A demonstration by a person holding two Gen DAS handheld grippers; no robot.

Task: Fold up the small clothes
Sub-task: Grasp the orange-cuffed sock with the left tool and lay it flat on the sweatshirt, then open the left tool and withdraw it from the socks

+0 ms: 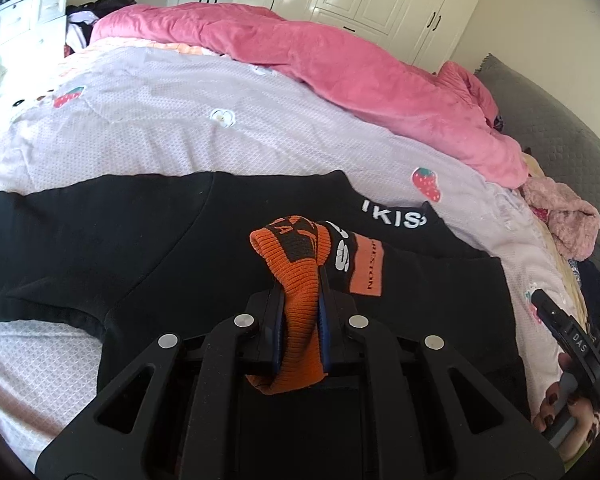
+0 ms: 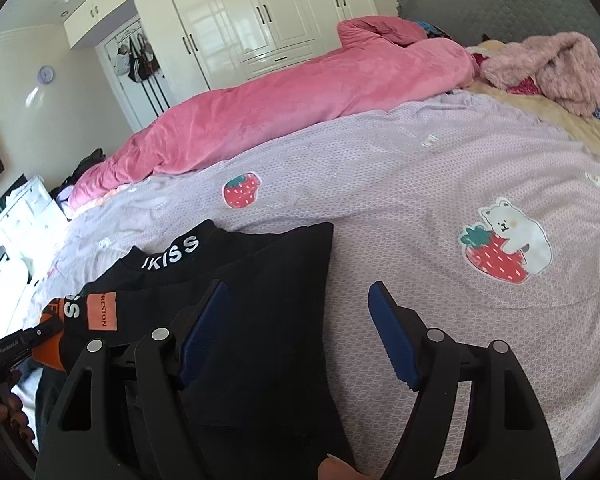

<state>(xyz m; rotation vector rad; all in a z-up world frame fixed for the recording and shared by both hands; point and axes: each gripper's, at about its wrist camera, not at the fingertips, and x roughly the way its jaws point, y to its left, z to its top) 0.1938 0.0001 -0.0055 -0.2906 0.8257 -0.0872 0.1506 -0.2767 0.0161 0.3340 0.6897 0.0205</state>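
A black shirt point(image 1: 132, 248) with white "KISS" lettering on its collar lies spread on the lilac bedspread point(image 1: 148, 132). Its sleeve is folded in over the body; the sleeve ends in an orange knit cuff point(image 1: 300, 276). My left gripper point(image 1: 302, 312) is shut on that orange cuff, holding it above the shirt's body. In the right wrist view the shirt point(image 2: 260, 300) lies at lower left and the orange cuff point(image 2: 52, 344) shows at the left edge. My right gripper point(image 2: 300, 332) is open and empty, over the shirt's right edge and the bedspread.
A pink duvet point(image 1: 340, 60) is heaped along the far side of the bed. A fluffy pink garment point(image 2: 552, 68) and a grey headboard point(image 2: 500, 4) are at the bed's head. White wardrobes point(image 2: 240, 20) line the far wall. The bedspread point(image 2: 420, 184) has strawberry patches.
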